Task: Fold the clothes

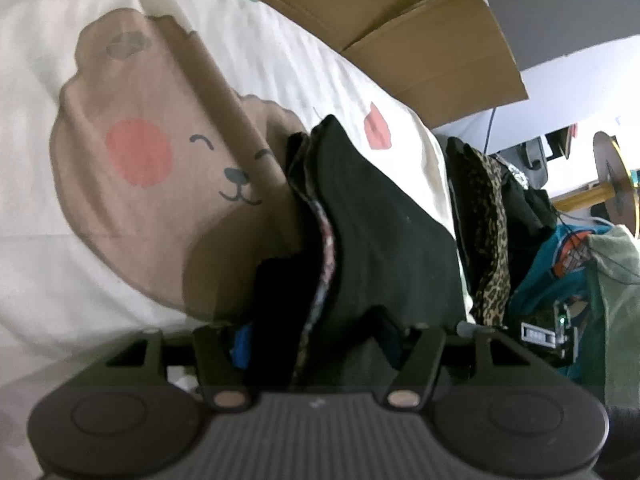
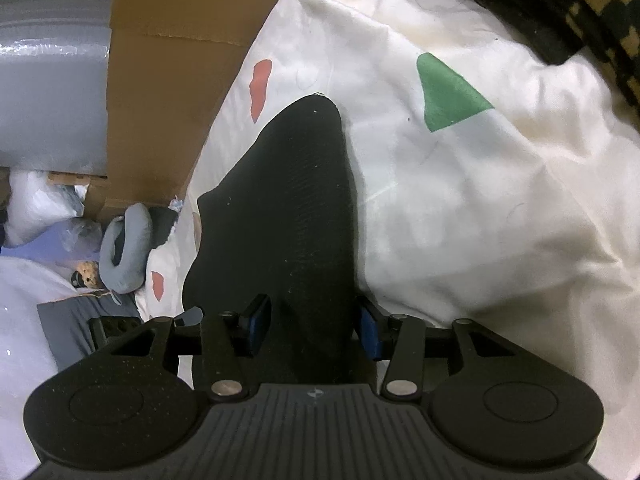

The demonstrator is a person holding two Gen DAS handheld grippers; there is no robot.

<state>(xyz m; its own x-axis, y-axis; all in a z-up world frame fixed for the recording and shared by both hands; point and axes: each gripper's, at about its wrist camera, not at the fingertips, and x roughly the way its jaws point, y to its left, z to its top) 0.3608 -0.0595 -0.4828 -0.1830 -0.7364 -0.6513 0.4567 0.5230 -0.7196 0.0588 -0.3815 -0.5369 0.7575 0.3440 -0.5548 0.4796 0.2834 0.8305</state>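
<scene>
Between the left gripper's (image 1: 316,340) fingers sits one bunched black garment (image 1: 372,216), apparently pinched. The right gripper (image 2: 312,328) stands parted around the same black cloth, pads (image 2: 370,334) barely off it. Beneath: one cream bedsheet (image 1: 48,272), one bear print (image 1: 160,168), one cardboard box (image 1: 420,36).

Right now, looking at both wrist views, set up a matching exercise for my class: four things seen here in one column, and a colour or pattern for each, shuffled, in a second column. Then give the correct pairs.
Column one:
1. Garment between the right gripper's fingers
2. Triangle printed on the bedsheet
3. Cheek of the bear print
4. Garment on the pile at the bed's edge

Column two:
A. Pink
B. Leopard pattern
C. Black
D. Green

Pairs: 1-C, 2-D, 3-A, 4-B
</scene>
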